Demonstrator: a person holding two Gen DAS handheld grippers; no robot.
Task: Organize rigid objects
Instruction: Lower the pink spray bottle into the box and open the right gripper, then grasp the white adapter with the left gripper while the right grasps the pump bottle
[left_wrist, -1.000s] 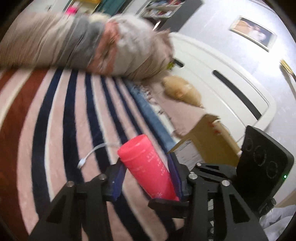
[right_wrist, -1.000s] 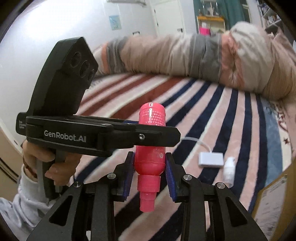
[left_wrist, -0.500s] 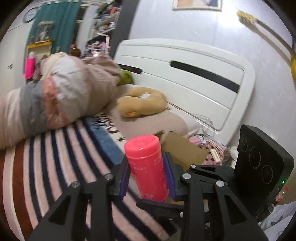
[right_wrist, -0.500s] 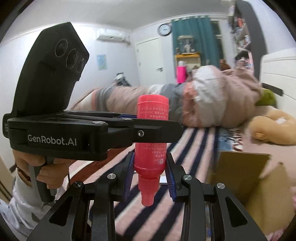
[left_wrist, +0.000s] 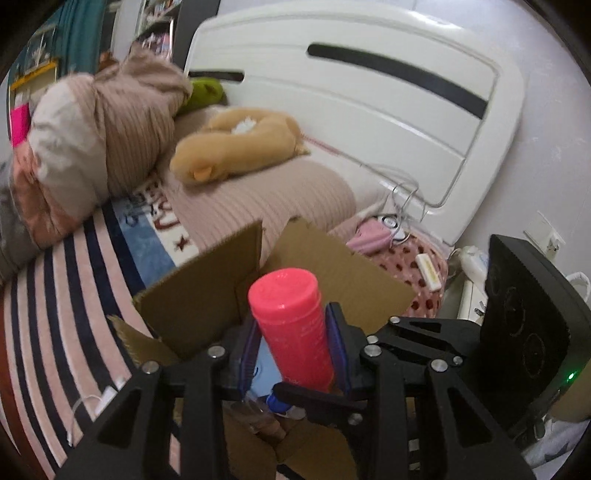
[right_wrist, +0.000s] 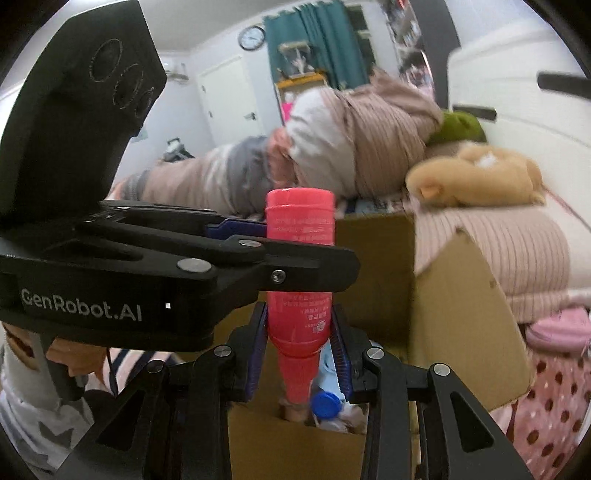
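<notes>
- The pink bottle (left_wrist: 291, 328) is squeezed by both grippers, upside down, with its cap end low.
- It is gripped higher up by the left gripper (left_wrist: 293, 347).
- It is gripped near its neck by the right gripper (right_wrist: 299, 347).
- It is held over the open cardboard box (right_wrist: 458, 302) on the striped bed cover (left_wrist: 55, 295).

I've swung both grippers off the striped blanket (left_wrist: 62, 295) and across to the cardboard box (left_wrist: 207, 295); the pink bottle (left_wrist: 295, 332) now hangs over its open top, above a blue cap (right_wrist: 325, 404) inside. The left gripper (left_wrist: 295, 350) has just closed tighter on the bottle, and the headboard (left_wrist: 369, 92) now fills the background.
</notes>
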